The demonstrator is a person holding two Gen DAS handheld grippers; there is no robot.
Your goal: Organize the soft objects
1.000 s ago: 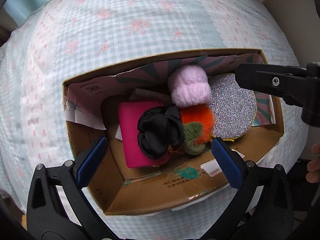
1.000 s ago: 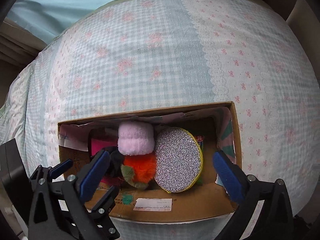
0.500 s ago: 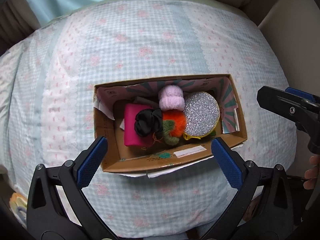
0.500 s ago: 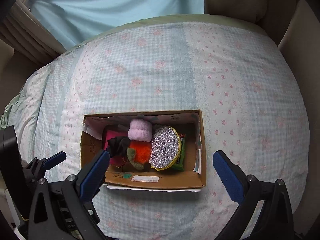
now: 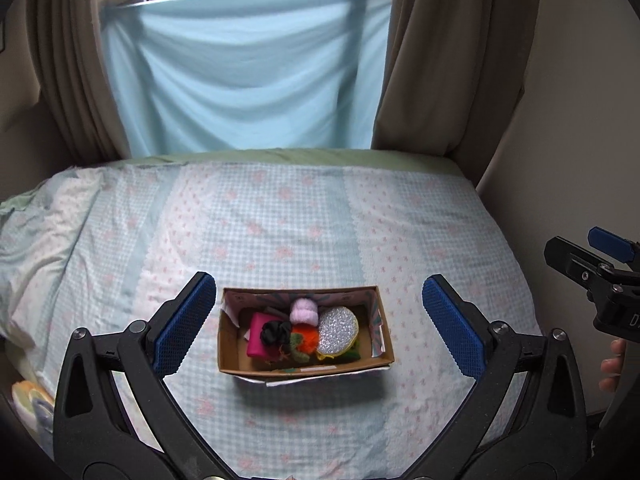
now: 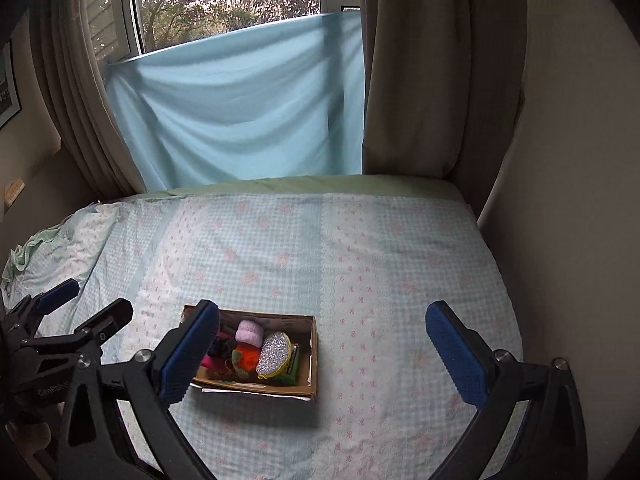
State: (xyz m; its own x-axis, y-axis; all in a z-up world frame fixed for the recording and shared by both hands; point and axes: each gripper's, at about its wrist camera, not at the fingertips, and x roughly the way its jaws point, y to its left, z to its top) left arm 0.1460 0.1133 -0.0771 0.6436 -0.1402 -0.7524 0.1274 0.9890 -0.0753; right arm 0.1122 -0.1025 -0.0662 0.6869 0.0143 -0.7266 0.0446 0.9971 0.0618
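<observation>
A cardboard box (image 5: 304, 370) sits on the bed near its front edge; it also shows in the right wrist view (image 6: 308, 364). Inside lie a pink fluffy ball (image 5: 304, 312), a black scrunchie (image 5: 276, 332), an orange-green furry piece (image 5: 305, 338), a silver glitter pouch (image 5: 338, 330) and a magenta block (image 5: 256, 340). My left gripper (image 5: 318, 326) is open and empty, high above and in front of the box. My right gripper (image 6: 326, 354) is open and empty, also well back; it shows at the right edge of the left wrist view (image 5: 592, 256).
The bed has a light blue checked sheet (image 5: 280, 216) with pink flowers. A blue cloth (image 5: 244, 72) hangs over the window between brown curtains (image 5: 448, 56). A wall (image 6: 580, 160) runs along the bed's right side. Crumpled bedding (image 6: 52, 248) lies at the left.
Both grippers have pulled up and back from the box, which now looks small and far. The window and curtains have come into view. Both stay open and empty.
</observation>
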